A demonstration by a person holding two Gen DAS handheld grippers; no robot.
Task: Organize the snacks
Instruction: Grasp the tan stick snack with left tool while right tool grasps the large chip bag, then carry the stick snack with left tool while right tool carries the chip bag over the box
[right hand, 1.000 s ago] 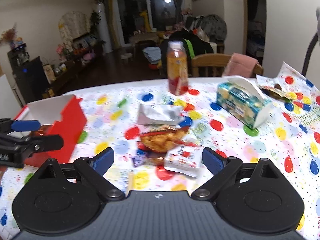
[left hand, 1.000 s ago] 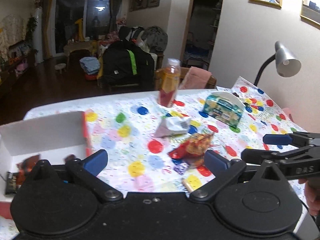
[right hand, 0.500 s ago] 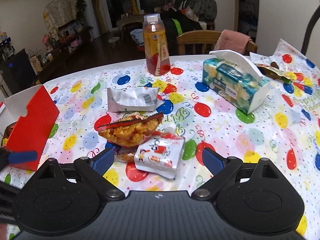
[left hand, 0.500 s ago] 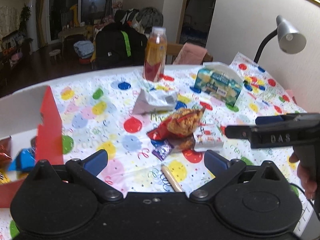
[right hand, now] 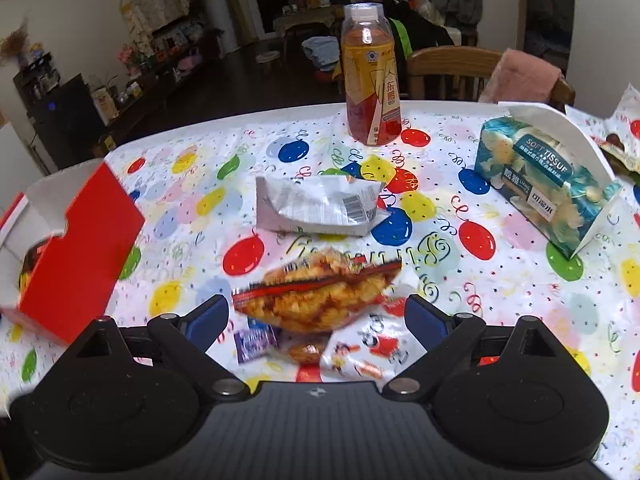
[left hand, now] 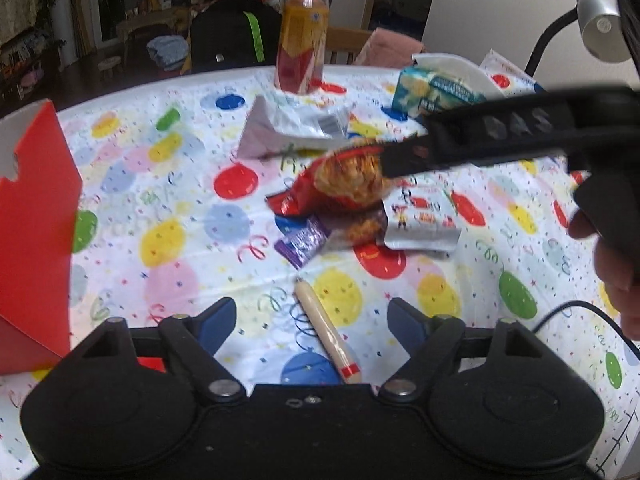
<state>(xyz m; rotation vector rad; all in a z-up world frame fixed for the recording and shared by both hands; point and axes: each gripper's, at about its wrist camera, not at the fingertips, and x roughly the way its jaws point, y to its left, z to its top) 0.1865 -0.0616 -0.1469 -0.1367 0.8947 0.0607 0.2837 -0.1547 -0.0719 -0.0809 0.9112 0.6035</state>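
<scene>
Left wrist view: my left gripper point(left hand: 311, 323) hangs low over the bench point(left hand: 180, 208), its jaws closing with the pads not yet on anything. A sausage stick point(left hand: 326, 334) lies on the cloth between them, running from the gap back toward the camera. Past the fingertips the cloth is bare up to a purple candy point(left hand: 302, 240). To the left the red box point(left hand: 34, 216) stands close, its wall rising beside my left finger, so there is little room that way. Ahead and right, my right gripper point(left hand: 404, 160) reaches across over the pile of snacks, with my right hand point(left hand: 616, 256) at the frame's edge.

Right wrist view: my right gripper point(right hand: 316, 316) is wide open and holds nothing. A bag of fried snacks point(right hand: 316, 296) lies between the pads, touching neither as far as I can see. Just beneath it sit the purple candy point(right hand: 254, 340) and a white cartoon pouch point(right hand: 372, 348). Beyond lie a silver packet point(right hand: 320, 204), then the drink bottle point(right hand: 370, 76) upright near the bench's far edge. The tissue pack point(right hand: 544, 188) stands well to the right. The red box point(right hand: 80, 256) is off to the left, open, with wrappers inside.
</scene>
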